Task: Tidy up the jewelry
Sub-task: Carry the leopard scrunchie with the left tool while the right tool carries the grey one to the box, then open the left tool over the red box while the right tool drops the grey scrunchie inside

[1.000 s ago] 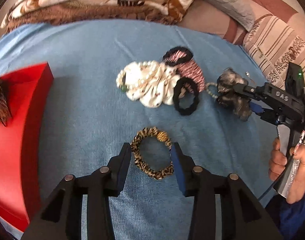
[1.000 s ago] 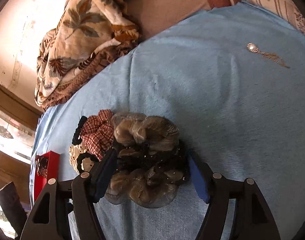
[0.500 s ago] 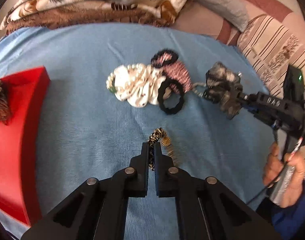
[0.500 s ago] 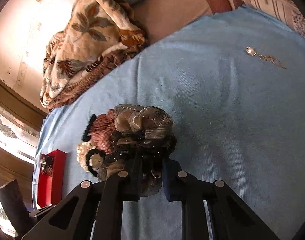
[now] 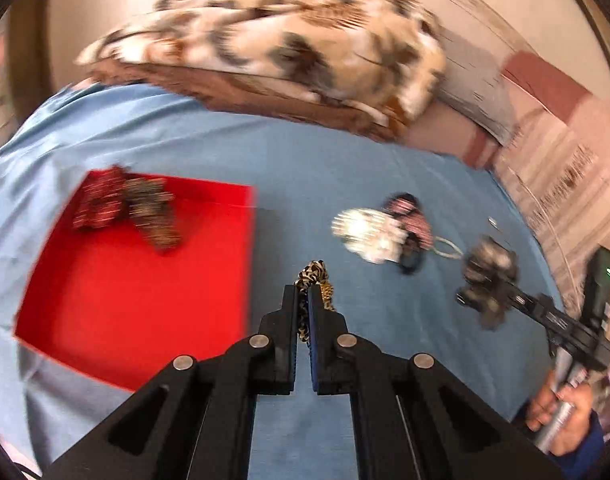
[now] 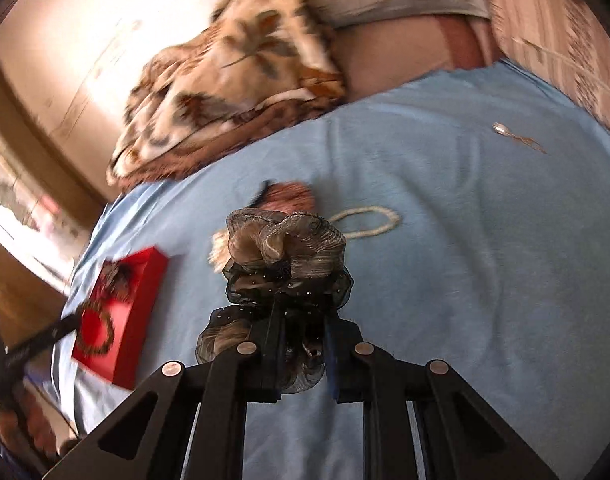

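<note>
My left gripper [image 5: 303,290] is shut on a leopard-print scrunchie [image 5: 315,270], lifted just right of the red box [image 5: 137,300]. In the right wrist view that scrunchie [image 6: 95,332] dangles as a ring from the left gripper [image 6: 75,326] in front of the box [image 6: 123,344]. My right gripper [image 6: 301,316] is shut on a frilly grey-and-black scrunchie [image 6: 289,240], held above the blue cloth [image 6: 465,280]. The left wrist view shows it [image 5: 489,272] at the right gripper's [image 5: 481,300] tips. Two dark scrunchies [image 5: 145,212] lie in the box's far corner.
On the cloth lie a white scrunchie [image 5: 365,232], a pink checked one [image 5: 409,216], a black band [image 5: 411,258] and a pearl bracelet [image 6: 369,220]. A small silver piece with a chain [image 6: 517,136] lies far right. A patterned blanket [image 5: 285,40] edges the back.
Both grippers closed on their scrunchies and lifted them off the cloth. Both have swung left toward the red box, which now fills more of the left wrist view.
</note>
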The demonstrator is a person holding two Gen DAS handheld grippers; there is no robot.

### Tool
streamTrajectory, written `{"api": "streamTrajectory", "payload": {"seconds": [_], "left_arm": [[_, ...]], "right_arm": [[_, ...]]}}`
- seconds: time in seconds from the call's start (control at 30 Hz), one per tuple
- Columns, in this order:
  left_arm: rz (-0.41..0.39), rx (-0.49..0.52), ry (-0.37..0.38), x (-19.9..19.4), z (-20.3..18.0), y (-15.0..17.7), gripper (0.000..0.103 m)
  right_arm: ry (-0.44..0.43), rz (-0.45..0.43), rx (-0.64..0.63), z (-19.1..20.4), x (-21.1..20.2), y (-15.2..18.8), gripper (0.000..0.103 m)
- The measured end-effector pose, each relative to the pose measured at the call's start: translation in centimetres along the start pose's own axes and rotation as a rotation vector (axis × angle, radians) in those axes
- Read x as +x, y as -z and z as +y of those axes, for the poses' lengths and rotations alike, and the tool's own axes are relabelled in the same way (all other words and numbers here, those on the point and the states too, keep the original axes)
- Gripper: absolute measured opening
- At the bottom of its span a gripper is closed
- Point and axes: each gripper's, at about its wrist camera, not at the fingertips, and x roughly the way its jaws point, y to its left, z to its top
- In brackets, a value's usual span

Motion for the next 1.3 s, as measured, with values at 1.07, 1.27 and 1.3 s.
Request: {"api": "streamTrajectory", "payload": {"seconds": [1.07,1.27,1.3], "left_arm": [[-0.085,-0.398,-0.059,3.9,21.2,-3.8,0.037],[-0.151,-0.358,-0.087,2.1,20.4,-3.6,0.052],[-0.153,-0.353,-0.093,2.0,20.3,-3.6,0.052]], "right_arm": [[0.081,0.275,-0.432,27.7,21.9,-0.9,0.030],[0.063,0.241,-0.418,28.1,20.4,-1.5,0.064],[0.059,0.233,-0.418,28.2,19.9,-1.5,0.067]]}}
